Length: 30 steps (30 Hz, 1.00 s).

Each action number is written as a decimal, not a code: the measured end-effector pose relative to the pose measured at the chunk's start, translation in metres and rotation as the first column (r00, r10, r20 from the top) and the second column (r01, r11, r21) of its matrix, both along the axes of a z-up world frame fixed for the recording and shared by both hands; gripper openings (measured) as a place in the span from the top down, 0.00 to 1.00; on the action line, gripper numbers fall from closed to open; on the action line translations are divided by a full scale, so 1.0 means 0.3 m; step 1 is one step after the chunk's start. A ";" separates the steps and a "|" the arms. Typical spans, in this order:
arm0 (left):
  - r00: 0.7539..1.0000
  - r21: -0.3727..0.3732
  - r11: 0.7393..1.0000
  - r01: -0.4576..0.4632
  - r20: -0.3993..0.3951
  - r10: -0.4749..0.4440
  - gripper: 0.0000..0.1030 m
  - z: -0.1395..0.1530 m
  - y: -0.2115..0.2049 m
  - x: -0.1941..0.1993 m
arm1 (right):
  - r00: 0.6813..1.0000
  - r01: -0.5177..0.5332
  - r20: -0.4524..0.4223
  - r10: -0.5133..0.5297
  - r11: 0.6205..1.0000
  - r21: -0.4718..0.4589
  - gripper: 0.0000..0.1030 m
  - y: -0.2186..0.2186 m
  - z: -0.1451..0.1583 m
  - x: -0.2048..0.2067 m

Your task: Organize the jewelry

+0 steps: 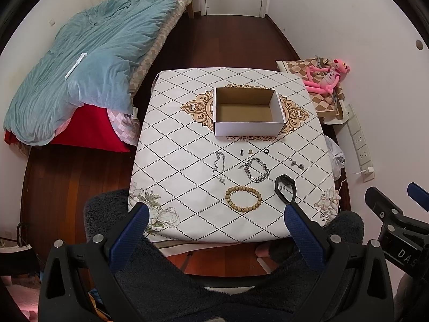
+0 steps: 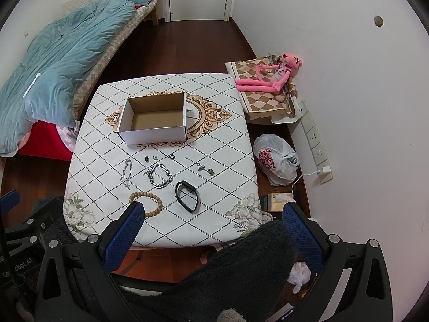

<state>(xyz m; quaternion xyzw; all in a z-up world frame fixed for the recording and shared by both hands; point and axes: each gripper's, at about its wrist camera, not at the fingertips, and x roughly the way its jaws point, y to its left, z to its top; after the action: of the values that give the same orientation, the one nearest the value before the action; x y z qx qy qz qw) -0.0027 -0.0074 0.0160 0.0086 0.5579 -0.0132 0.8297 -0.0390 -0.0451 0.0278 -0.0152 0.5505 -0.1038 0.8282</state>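
Note:
An empty white cardboard box (image 1: 248,112) (image 2: 154,120) stands open at the table's middle. In front of it lie a thin silver chain (image 1: 219,165) (image 2: 126,173), a chunky silver chain bracelet (image 1: 256,170) (image 2: 160,175), a wooden bead bracelet (image 1: 243,198) (image 2: 150,200), a black band (image 1: 286,189) (image 2: 187,196), small rings and clips (image 1: 250,151) (image 2: 158,157), and silver earrings (image 1: 296,164) (image 2: 205,168). My left gripper (image 1: 217,214) is open and empty above the table's near edge. My right gripper (image 2: 213,213) is open and empty, likewise held back from the jewelry.
The table (image 1: 187,187) has a white diamond-pattern cloth. A bed with a blue duvet (image 1: 88,61) lies at the left. A pink plush toy (image 2: 270,76) sits on a side stand at the right, with a plastic bag (image 2: 276,159) and a power strip (image 2: 316,145) by the wall.

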 end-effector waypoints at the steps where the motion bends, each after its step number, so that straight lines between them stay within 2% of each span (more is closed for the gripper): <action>1: 1.000 -0.001 1.000 0.000 0.000 0.000 0.00 -0.002 0.004 0.001 | 1.000 0.000 0.000 0.000 1.000 0.000 0.00 -0.001 0.000 0.000; 30: 1.000 -0.015 1.000 -0.006 0.001 0.006 0.00 0.013 0.009 0.005 | 1.000 -0.005 0.007 0.005 1.000 -0.004 0.00 0.010 -0.008 0.009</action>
<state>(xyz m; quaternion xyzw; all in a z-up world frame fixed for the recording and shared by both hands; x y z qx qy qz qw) -0.0013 -0.0047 0.0199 0.0005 0.5573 -0.0150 0.8302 -0.0363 -0.0421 0.0254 -0.0178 0.5472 -0.1031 0.8304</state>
